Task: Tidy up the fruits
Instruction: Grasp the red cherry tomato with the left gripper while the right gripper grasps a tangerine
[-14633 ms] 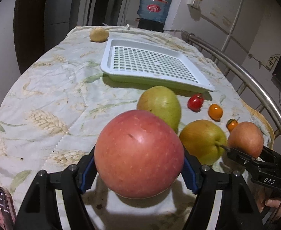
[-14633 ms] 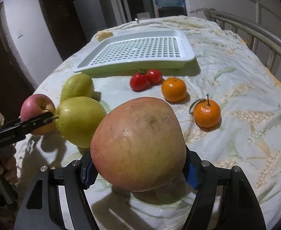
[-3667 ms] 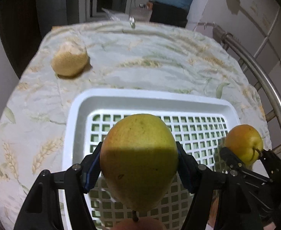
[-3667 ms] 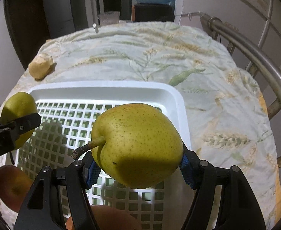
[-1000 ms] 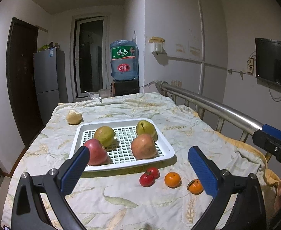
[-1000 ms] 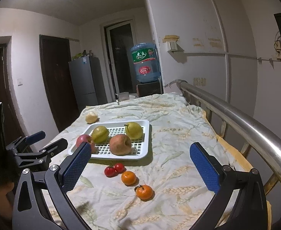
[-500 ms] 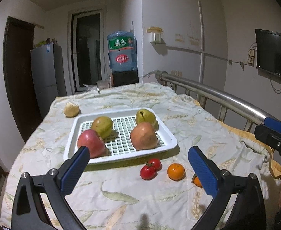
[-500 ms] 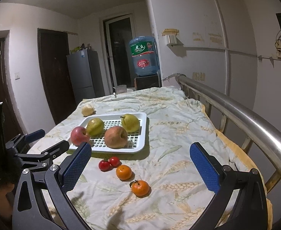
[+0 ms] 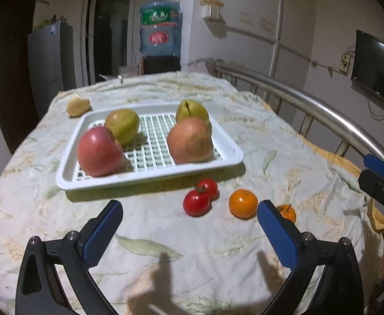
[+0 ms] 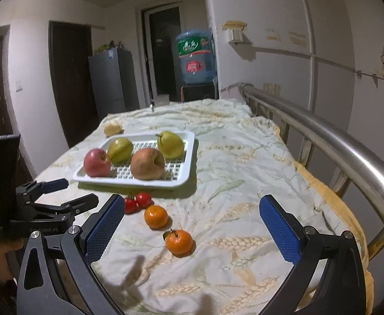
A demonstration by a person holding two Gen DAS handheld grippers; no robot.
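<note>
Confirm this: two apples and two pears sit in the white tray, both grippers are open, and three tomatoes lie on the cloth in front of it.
Not quite: there are two tomatoes, not three, beside two oranges. The left wrist view shows it. The apples, pears, white tray and open left gripper and right gripper are as stated.

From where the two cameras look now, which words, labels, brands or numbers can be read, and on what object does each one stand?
None can be read with certainty.
Water bottle: green label with pale characters and a red label below, both too blurred to read.
Refrigerator: small blue sticker, too small to read.
Left tongs: faint marking on the body, not legible.
</note>
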